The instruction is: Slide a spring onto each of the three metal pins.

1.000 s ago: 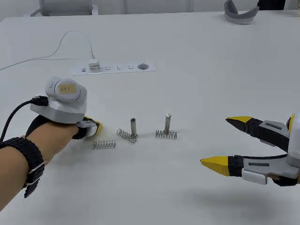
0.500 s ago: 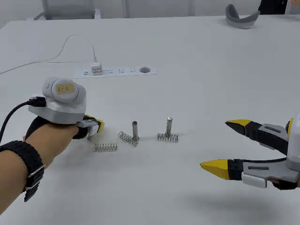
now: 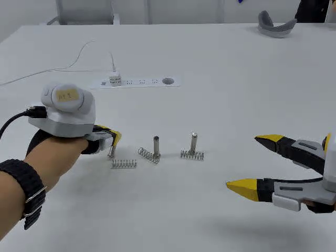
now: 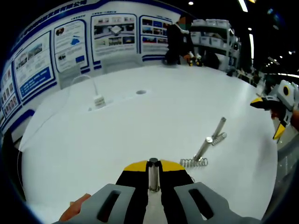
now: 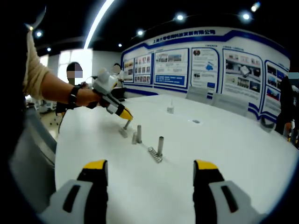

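Left gripper [image 3: 111, 139] clamped on 1 pin [image 4: 153, 174], right gripper [image 3: 241, 161] jaws wide apart; nearest spring [image 3: 123, 164] lies on table [image 3: 173, 210] just beside pin tip, so best hold pin steady, pinch spring mid-coil, feed on axially

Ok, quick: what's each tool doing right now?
Left tool: shut on a metal pin.
Right tool: open, empty.

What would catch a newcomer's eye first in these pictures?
Probably the left gripper, at the left, shut on a metal pin just above a loose spring. Next comes the right gripper at the right, its yellow-tipped jaws wide open. Between them the middle pin and the right pin stand upright, and two springs lie at their feet.
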